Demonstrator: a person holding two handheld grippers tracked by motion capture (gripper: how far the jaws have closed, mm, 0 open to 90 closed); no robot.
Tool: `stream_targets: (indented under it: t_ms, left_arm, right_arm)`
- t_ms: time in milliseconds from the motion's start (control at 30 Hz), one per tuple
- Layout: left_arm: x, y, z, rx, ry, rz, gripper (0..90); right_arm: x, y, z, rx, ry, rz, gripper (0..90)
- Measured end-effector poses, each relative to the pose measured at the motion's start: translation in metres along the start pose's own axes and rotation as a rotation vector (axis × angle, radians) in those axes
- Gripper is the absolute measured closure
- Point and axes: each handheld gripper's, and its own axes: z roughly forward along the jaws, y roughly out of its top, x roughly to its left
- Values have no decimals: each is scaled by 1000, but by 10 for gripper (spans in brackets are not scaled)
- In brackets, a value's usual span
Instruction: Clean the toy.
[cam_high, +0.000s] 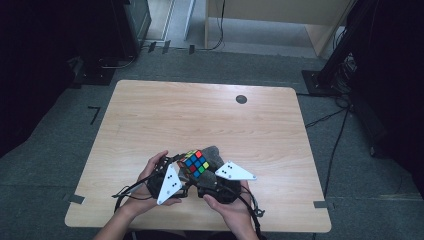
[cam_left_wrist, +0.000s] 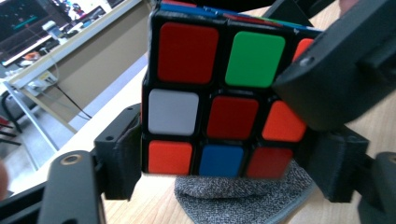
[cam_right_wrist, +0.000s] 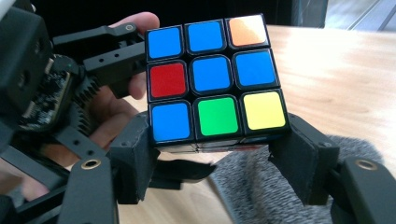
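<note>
Both grippers are meeting over the near-centre of the table (cam_high: 150, 115), at about 6 o'clock in the high view. The puzzle cube (cam_high: 196, 163) is sitting between them, above a grey cloth (cam_high: 214, 154). The right gripper (cam_right_wrist: 219, 156) is clamping the cube's bottom layer, jaws pressing at 4 and 8 o'clock in the right gripper view (blue centre facing that camera). The left gripper (cam_left_wrist: 224, 163) is bracketing the cube's lowest row at a middling width; its left pad is touching, but I cannot tell whether the right one presses. The cloth is lying just under the cube.
</note>
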Motion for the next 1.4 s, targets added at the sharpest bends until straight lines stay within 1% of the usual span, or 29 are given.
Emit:
stream_targets:
  t_ms: [33,100,133,167,200,300,333,367,400,433,467,500,533,567,633,667,700,767,833,900,933,1000,1067,1100,1167,1233,1300,1367,1400]
  left_arm:
    - [0,0,0,4,2,8,310]
    - [1,-1,-1,4,2,9,318]
    - [1,-1,-1,4,2,9,322]
    - [1,-2,-2,1,7,17,329]
    - [1,-2,-2,-3,2,9,330]
    - [8,-6,-2,-7,-15,-43,335]
    - [8,-6,-2,-7,-15,-43,335]
    - [12,-9,-2,-2,-10,-70,335]
    - [22,-16,-4,2,-9,-135,335]
    - [26,-19,-5,5,-9,-157,335]
    - [26,-19,-5,5,-9,-157,336]
    - [36,-25,-7,9,-7,-215,336]
    - [41,-28,-9,9,-8,-244,336]
    - [45,-30,-10,7,-11,-272,335]
    - [49,-33,-12,0,-20,-312,336]
    - [50,-33,-12,-7,-38,-322,336]
    - [51,-34,-13,-13,-59,-321,336]
    - [49,-33,-12,-13,-81,-316,336]
    - [47,-33,-10,-13,-97,-316,336]
    - [47,-33,-10,-11,-102,-318,336]
    - [47,-33,-10,-8,-105,-321,336]
    - [47,-33,-10,-7,-102,-324,336]
    - [48,-33,-10,-8,-103,-329,335]
    - [48,-33,-11,-10,-107,-332,335]
    - [49,-33,-11,-10,-114,-341,335]
    - [49,-33,-10,-7,-115,-347,335]
    - [50,-33,-10,-9,-126,-359,335]
    - [50,-32,-9,-6,-128,-378,334]
    - [50,-32,-9,-6,-128,-378,334]
  right_arm:
    - [0,0,1,7,5,15,340]
    - [-3,-1,1,9,26,60,339]
    - [-3,-1,1,9,26,60,339]
    - [-7,-1,2,13,60,105,337]
    - [-8,-1,3,16,68,111,334]
    - [-10,1,1,10,67,93,287]
    - [-10,1,1,10,67,93,287]
    - [-14,5,-5,-35,90,96,256]
    - [-16,7,-8,-60,110,102,252]
    - [-19,10,-13,-107,145,114,252]
    - [-19,10,-13,-107,145,114,252]
    - [-23,12,-19,-151,134,120,257]
    - [-25,11,-19,-156,122,119,264]
    - [-28,9,-18,-147,94,110,277]
    - [-32,1,-11,-73,-8,64,365]
    - [-35,-5,-5,-21,-33,58,423]
    - [-38,-11,1,35,-33,46,491]
    - [-43,-23,12,124,-50,11,558]
    - [-48,-31,19,164,-77,-8,600]
    - [-52,-34,21,181,-83,-17,611]
    - [-59,-38,22,221,-108,-33,630]
    - [-67,-42,21,254,-143,-38,631]
    - [-75,-44,19,281,-215,-67,625]
    - [-78,-44,17,283,-247,-80,617]
    - [-83,-42,12,272,-286,-73,567]
    - [-84,-38,7,240,-326,-64,520]
    - [-83,-33,2,173,-322,-44,477]
    - [-79,-30,0,114,-300,-35,421]
    - [-76,-29,1,94,-284,-29,376]
